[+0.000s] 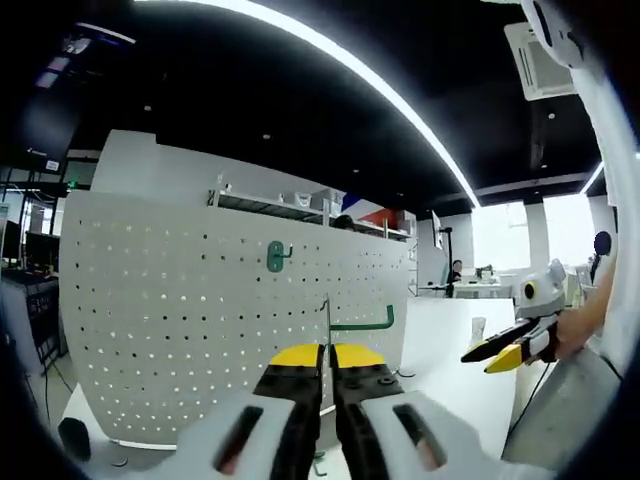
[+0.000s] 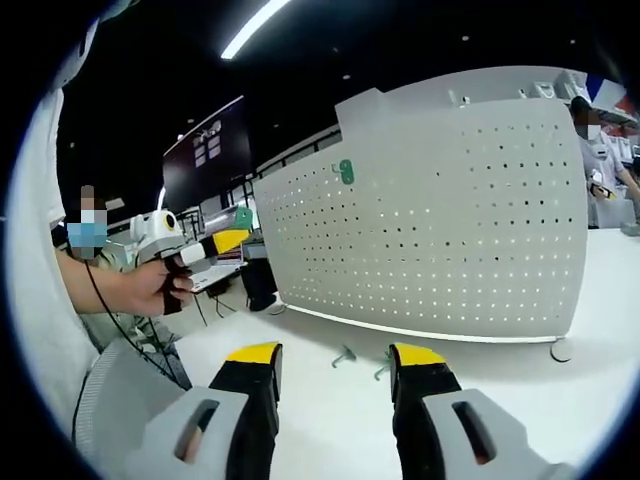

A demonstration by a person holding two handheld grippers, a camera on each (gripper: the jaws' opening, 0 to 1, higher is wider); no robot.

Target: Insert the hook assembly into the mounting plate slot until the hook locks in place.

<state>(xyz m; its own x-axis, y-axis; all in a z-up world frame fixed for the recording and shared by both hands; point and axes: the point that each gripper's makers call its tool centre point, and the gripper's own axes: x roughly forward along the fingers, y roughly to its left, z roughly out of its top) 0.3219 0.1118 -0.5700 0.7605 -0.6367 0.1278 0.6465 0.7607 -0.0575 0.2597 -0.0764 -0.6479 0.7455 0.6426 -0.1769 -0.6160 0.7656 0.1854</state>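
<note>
A: Left side first. Our left tool [image 1: 327,365] has its jaws pinched almost together on a green hook [image 1: 366,322]. The thin shank runs up between the yellow tips and the arm sticks out to the right.

B: Is it in the board yet?

A: We'd say no. The hook sits in front of the white pegboard [image 1: 180,290], and whether it touches we can't tell. No sign that it has seated or locked.

B: There's another green piece up on the board.

A: Yes, a green hook mount [image 1: 277,256] hangs in the upper holes, well above the one we hold.

B: Right side?

A: Our right tool [image 2: 333,362] is wide open and holds nothing. It points at the white worktop [image 2: 330,410] in front of the board. Two small metal hooks [image 2: 362,362] lie loose on the worktop between its jaws, near the board's foot.

B: So what's the progress?

A: Pick-up is done. Lining up with a hole, pushing in and locking are all left. We judge it early to mid task, and everything needed is in sight.
</note>
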